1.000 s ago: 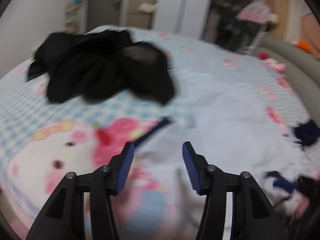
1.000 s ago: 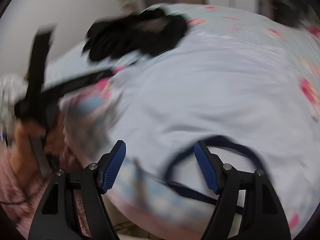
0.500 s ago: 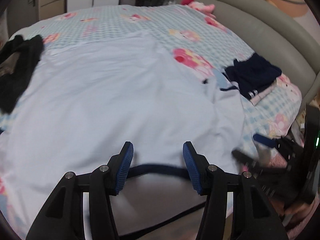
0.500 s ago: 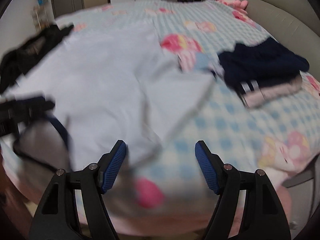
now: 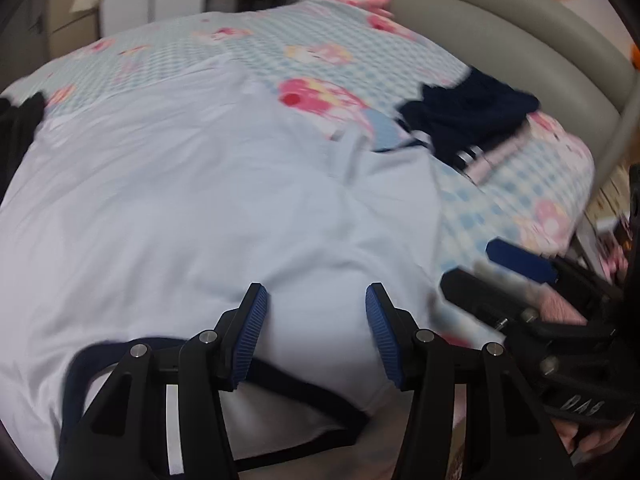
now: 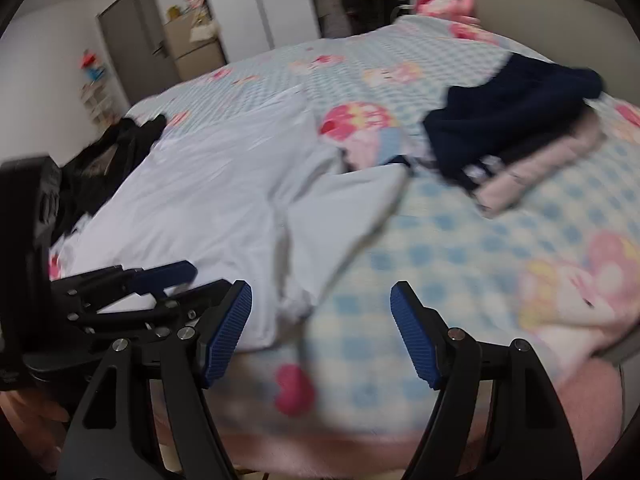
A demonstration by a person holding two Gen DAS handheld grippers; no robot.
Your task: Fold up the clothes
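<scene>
The pale blue cotton T-shirt (image 5: 192, 208) lies spread at the bed's near edge; both tools, left (image 5: 316, 334) and right (image 6: 320, 332), have swung from the far black pile to hover over it, spread wide and empty, seemingly poised to fold.

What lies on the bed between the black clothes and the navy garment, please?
The pale blue shirt lies spread between the black clothes and the navy garment, with patterned bedsheet beside the navy one; the right wrist view shows it.

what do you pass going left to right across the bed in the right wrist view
left gripper → black clothes → pale blue shirt → navy garment
</scene>
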